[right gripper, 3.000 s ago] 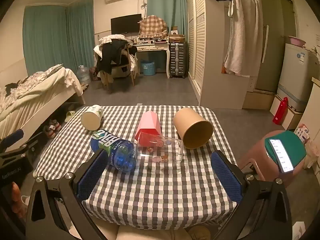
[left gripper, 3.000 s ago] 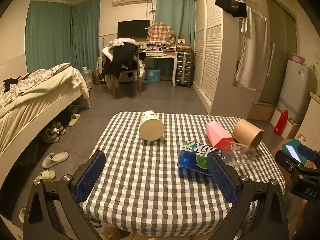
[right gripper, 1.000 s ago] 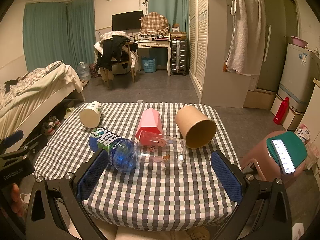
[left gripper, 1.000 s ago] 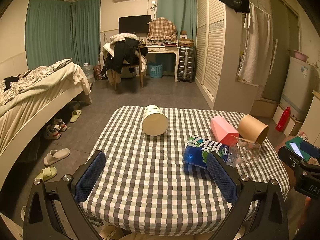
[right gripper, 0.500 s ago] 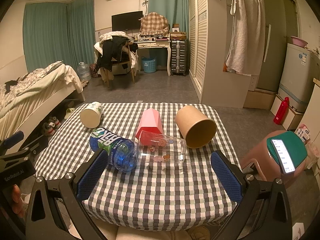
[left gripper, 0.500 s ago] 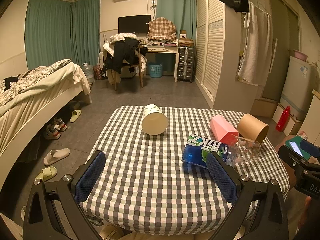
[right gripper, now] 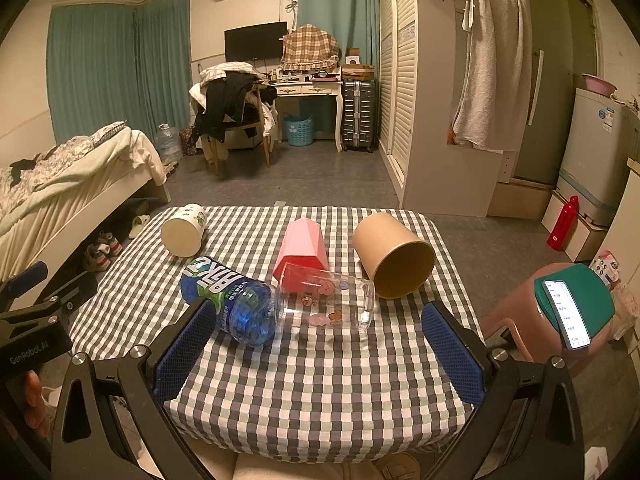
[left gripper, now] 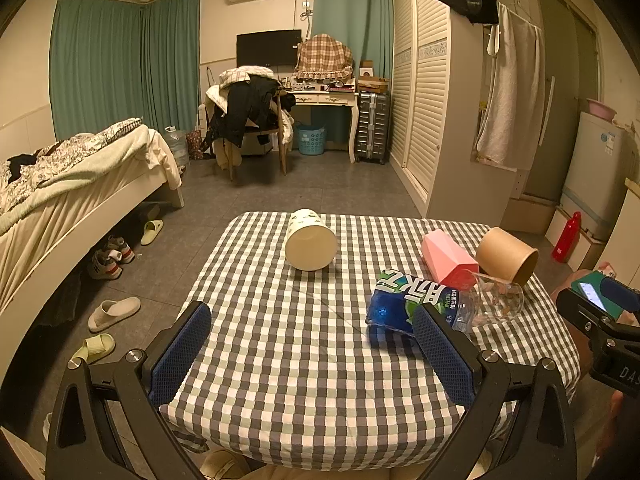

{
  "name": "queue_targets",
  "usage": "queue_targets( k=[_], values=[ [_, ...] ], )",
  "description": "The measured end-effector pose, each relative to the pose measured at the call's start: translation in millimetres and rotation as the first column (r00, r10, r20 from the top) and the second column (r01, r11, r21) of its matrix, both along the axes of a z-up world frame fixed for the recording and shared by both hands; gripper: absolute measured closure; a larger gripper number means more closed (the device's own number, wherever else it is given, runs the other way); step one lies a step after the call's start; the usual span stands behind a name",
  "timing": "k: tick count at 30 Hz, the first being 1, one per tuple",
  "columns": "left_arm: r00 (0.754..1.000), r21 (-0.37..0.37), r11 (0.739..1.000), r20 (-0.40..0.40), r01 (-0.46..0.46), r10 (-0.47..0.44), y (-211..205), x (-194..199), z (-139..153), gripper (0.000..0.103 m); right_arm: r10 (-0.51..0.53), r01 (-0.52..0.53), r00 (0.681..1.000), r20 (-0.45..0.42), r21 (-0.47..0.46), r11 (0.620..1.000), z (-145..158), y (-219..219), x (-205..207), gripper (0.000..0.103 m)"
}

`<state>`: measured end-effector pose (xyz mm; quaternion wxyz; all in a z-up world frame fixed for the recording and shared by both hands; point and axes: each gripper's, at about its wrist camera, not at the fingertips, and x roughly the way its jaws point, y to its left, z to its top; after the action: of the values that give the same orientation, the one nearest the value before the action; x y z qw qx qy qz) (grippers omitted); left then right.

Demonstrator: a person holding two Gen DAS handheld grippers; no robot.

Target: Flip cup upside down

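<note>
Although both views have crept slightly nearer the gingham-clothed table (right gripper: 320, 380) over the last seconds, nothing on it has shifted: the white paper cup (left gripper: 311, 245), pink faceted cup (right gripper: 301, 249), brown kraft paper cup (right gripper: 394, 255), clear glass tumbler (right gripper: 326, 300) and blue plastic bottle (right gripper: 230, 300) all lie on their sides. The left gripper (left gripper: 312, 356) and right gripper (right gripper: 320, 354) hang wide apart and empty at the near edge, so flipping has likely not begun.

A blue water bottle (right gripper: 232, 300) lies on a checked tablecloth (right gripper: 312, 380); a phone (right gripper: 566, 312) rests on a pink stool (right gripper: 516, 324) nearby.
</note>
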<state>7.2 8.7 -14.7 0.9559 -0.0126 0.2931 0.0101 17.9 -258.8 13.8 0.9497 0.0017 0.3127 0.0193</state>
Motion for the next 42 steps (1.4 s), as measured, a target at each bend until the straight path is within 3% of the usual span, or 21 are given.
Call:
queue_targets(
  k=[14,23,34,42],
  values=[
    [1.000,-0.003,1.000,-0.001,0.001,-0.001,1,0,0,0.000,0.009,-0.009,1.000,0.002,-0.013,1.000,4,9,3,0.000],
    [0.999,-0.028,0.998,0.000,-0.053,0.053,62,19,-1,0.000,0.037,-0.037,0.999,-0.005,-0.013,0.999,7,49,24,0.000],
    [0.981,0.007,0.983,-0.065,-0.181,0.181,149,72,-36,0.000,0.185,-0.186,0.980,-0.070,0.002,0.983,-22,173,123,0.000],
    [0.968,0.013,0.978,-0.136,-0.210,0.210,179,103,-73,0.000,0.142,-0.148,0.972,-0.190,-0.021,0.989,-80,227,215,0.000]
  ],
)
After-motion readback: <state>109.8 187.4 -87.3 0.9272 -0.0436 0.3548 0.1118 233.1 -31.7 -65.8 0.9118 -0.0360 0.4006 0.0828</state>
